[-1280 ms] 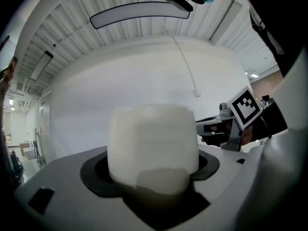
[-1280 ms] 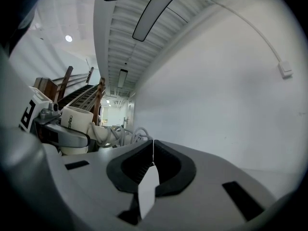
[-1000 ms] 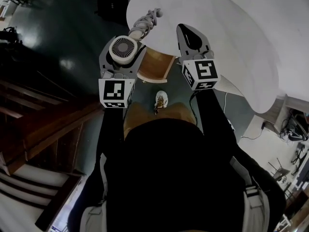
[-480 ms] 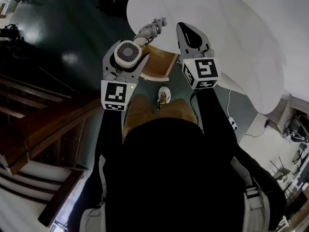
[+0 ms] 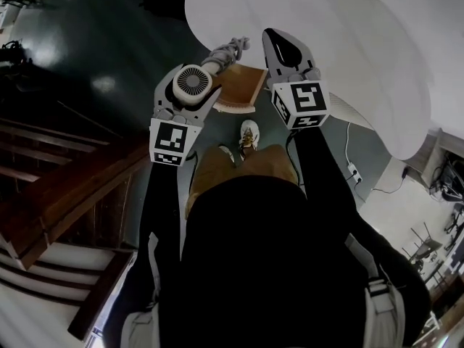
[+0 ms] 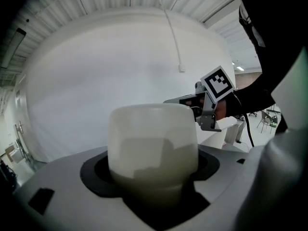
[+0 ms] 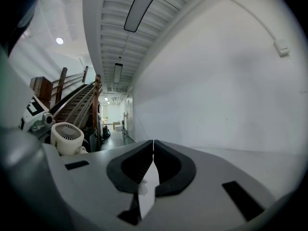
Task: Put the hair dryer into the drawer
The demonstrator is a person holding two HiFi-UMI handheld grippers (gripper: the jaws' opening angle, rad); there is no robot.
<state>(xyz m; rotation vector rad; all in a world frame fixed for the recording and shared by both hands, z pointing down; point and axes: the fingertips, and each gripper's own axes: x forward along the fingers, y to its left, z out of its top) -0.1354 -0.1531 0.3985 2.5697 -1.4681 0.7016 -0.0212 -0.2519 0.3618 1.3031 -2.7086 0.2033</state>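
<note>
A white hair dryer [image 5: 191,87] with a round grille sits between the fingers of my left gripper [image 5: 193,77], which is shut on it. Its grey coiled cord [image 5: 226,51] sticks out beyond the gripper, over the open wooden drawer [image 5: 241,87]. The left gripper view is filled by the dryer's pale body [image 6: 153,143] wedged between the jaws. My right gripper [image 5: 281,43] is shut and holds nothing, just right of the drawer, in front of the white surface. In the right gripper view its tips [image 7: 153,146] meet, with the dryer [image 7: 69,137] at the left.
A large white surface [image 5: 348,42] spans the top right, with the drawer protruding from it. Dark floor [image 5: 94,56] lies to the left, with a wooden staircase [image 5: 65,194] at lower left. The person's shoe [image 5: 249,133] stands just below the drawer. A cable [image 5: 348,151] runs along the floor at right.
The left gripper with the dryer has edged right, closer to the drawer, and the cord now hangs over it. The person's foot has shifted. The right gripper has barely moved.
</note>
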